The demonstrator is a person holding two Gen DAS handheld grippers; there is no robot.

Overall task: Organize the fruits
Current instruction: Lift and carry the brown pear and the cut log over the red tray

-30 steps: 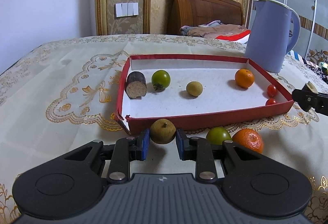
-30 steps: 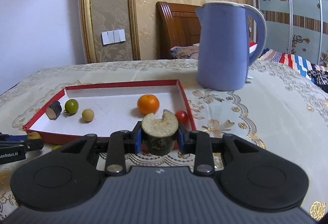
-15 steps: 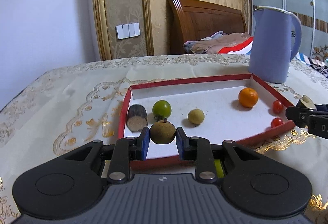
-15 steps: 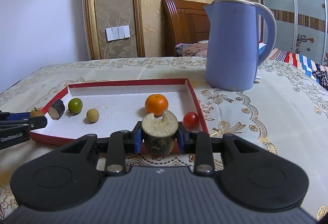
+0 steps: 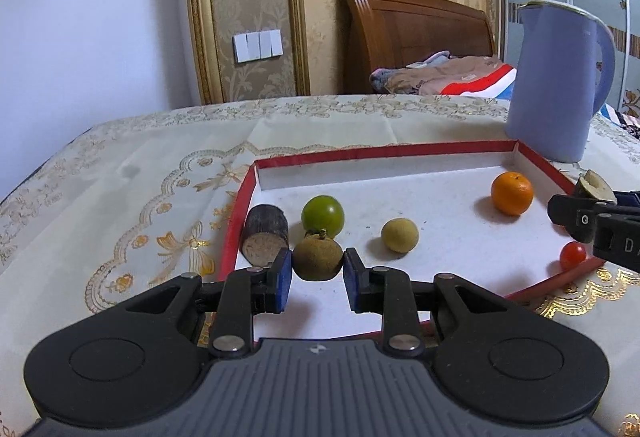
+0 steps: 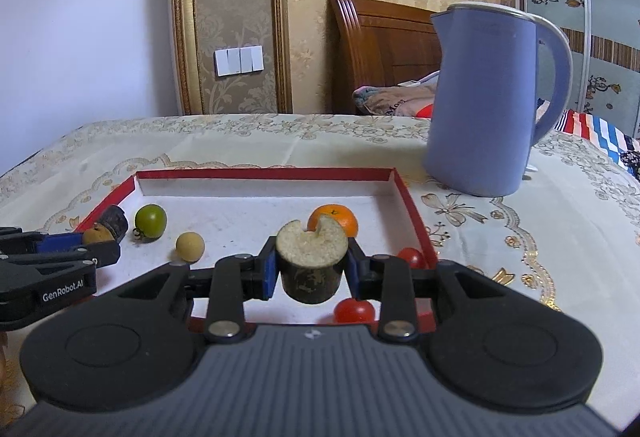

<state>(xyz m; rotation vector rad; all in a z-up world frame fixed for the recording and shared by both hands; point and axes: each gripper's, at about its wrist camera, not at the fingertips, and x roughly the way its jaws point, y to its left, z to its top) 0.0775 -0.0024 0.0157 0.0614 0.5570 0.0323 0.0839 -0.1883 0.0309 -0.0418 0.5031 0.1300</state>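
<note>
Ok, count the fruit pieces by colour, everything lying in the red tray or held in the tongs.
Dark cane chunks: 2, one in the right tongs
Brown-tan round fruits: 2, one in the left tongs
Green fruit: 1
Orange: 1
Red cherry tomatoes: 2
Total: 8

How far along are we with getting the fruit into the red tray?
Done: the red tray already holds a dark cane piece, green fruit, pale round fruit, orange and two cherry tomatoes.
In hand: the left tool grips a brown fruit and the right tool grips a notched cane piece, both over the tray.
Left: releasing both; no loose fruit shows now.
</note>
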